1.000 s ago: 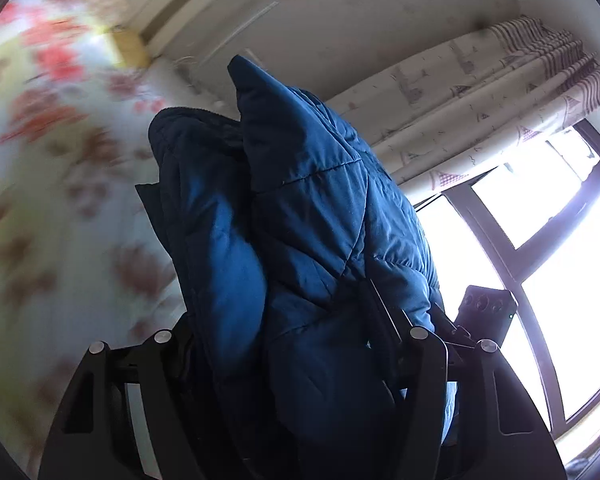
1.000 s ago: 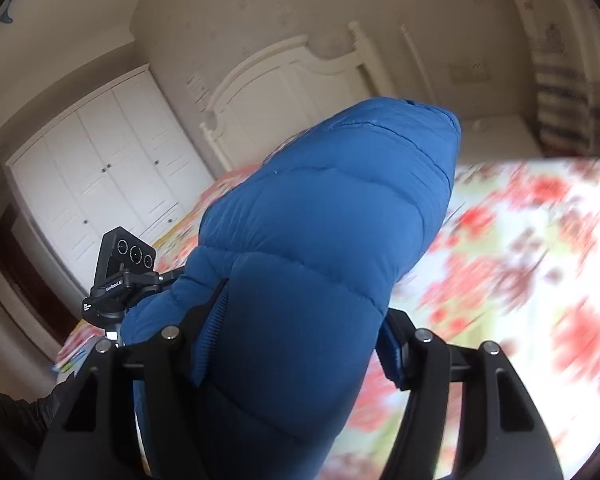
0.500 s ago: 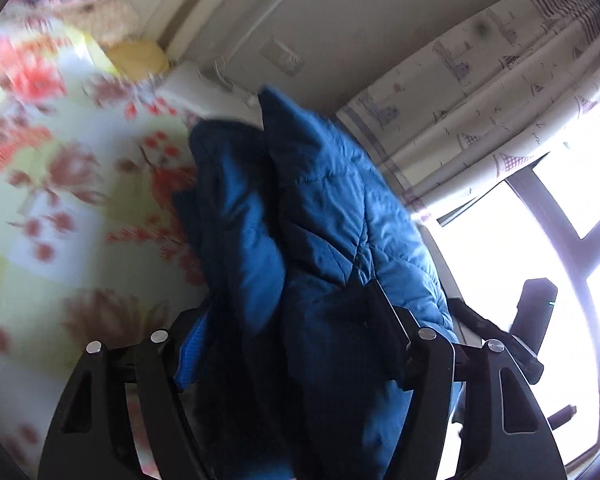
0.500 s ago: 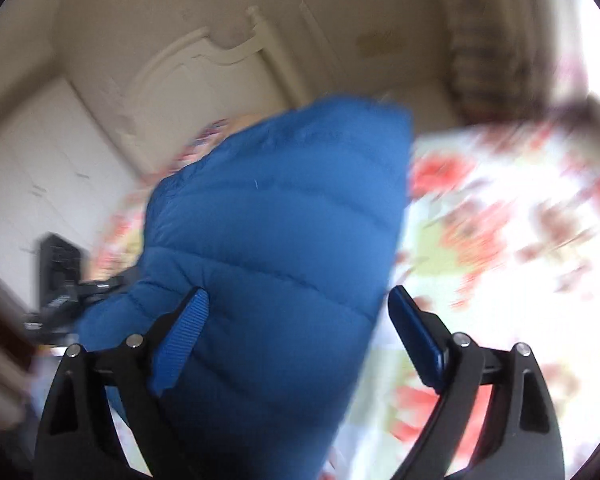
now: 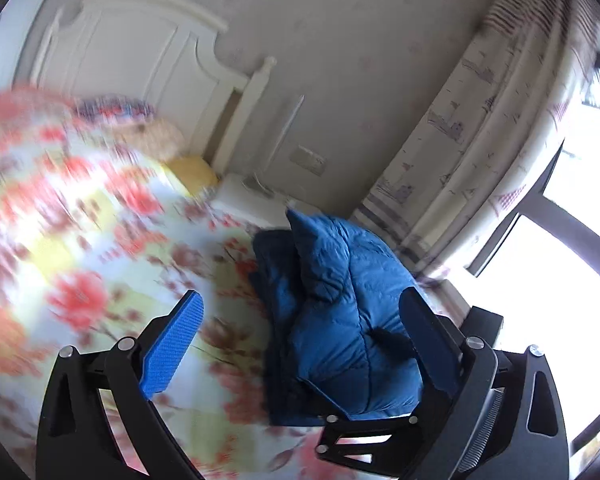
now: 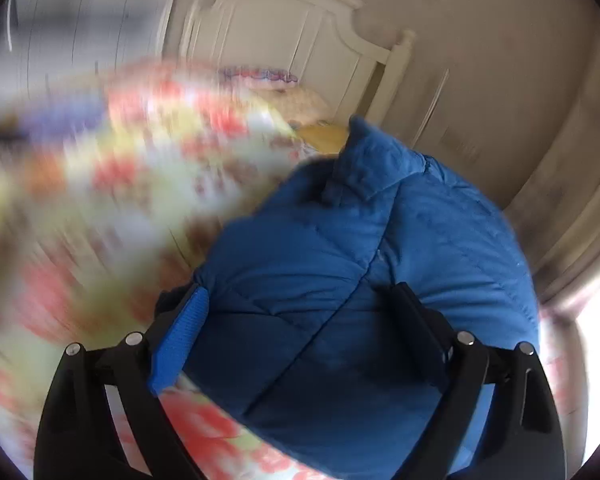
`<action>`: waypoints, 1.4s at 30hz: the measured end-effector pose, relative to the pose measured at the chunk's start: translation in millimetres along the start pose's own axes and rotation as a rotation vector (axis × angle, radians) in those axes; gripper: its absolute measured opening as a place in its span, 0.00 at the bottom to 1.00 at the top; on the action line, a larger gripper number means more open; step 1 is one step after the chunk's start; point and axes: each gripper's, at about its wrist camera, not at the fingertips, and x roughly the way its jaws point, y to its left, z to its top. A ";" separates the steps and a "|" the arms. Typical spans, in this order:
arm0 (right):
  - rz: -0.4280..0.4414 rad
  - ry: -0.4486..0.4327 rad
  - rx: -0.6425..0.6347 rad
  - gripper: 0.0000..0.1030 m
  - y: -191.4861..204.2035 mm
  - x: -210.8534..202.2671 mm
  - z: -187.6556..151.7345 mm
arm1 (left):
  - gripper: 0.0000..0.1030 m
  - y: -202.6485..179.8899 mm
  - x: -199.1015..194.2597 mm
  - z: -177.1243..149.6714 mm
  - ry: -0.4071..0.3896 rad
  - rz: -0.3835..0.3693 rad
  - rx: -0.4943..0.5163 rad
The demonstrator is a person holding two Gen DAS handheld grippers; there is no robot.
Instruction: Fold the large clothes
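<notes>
A blue quilted puffer jacket lies bunched on the floral bedspread, right of centre in the left wrist view. My left gripper is open, its blue pads wide apart, with the jacket against the right finger. In the right wrist view the jacket fills the space between the fingers of my right gripper, which is open and wide around it. Both views are motion-blurred.
A white headboard stands at the far end of the bed, with pillows below it. A white nightstand sits beside the bed. Patterned curtains and a bright window are on the right.
Both grippers have opened and let go of the jacket, which has dropped onto the bedspread. Both cameras have swung toward the headboard.
</notes>
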 end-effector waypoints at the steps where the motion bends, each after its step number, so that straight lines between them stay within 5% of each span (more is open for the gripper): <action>1: 0.016 -0.001 0.020 0.89 -2.6 -2.0 0.1 | 0.93 -5.2 -8.4 2.8 -0.012 0.024 0.030; 5: 0.108 -0.040 0.106 0.87 -29.3 -40.7 -4.8 | 0.96 -36.6 -33.8 17.1 -0.060 0.139 0.174; 8: 0.175 -0.186 0.253 0.88 -63.8 -104.0 -12.7 | 0.96 -68.2 -52.1 22.9 -0.122 0.178 0.267; 12: 0.061 -0.366 0.401 0.98 -119.5 -192.9 -15.4 | 0.96 -116.0 -68.4 27.2 -0.223 0.245 0.307; 15: -0.021 -0.442 0.464 0.98 -132.6 -241.2 -28.5 | 0.96 -137.4 -64.8 17.1 -0.215 0.268 0.311; 27: -0.141 -0.224 0.528 0.98 -83.0 -252.3 -83.2 | 0.96 -145.6 -38.7 -48.8 0.074 0.346 0.357; 42: -0.232 -0.242 0.497 0.98 -65.7 -314.5 -72.6 | 0.96 -165.8 -104.9 -40.3 -0.013 0.336 0.385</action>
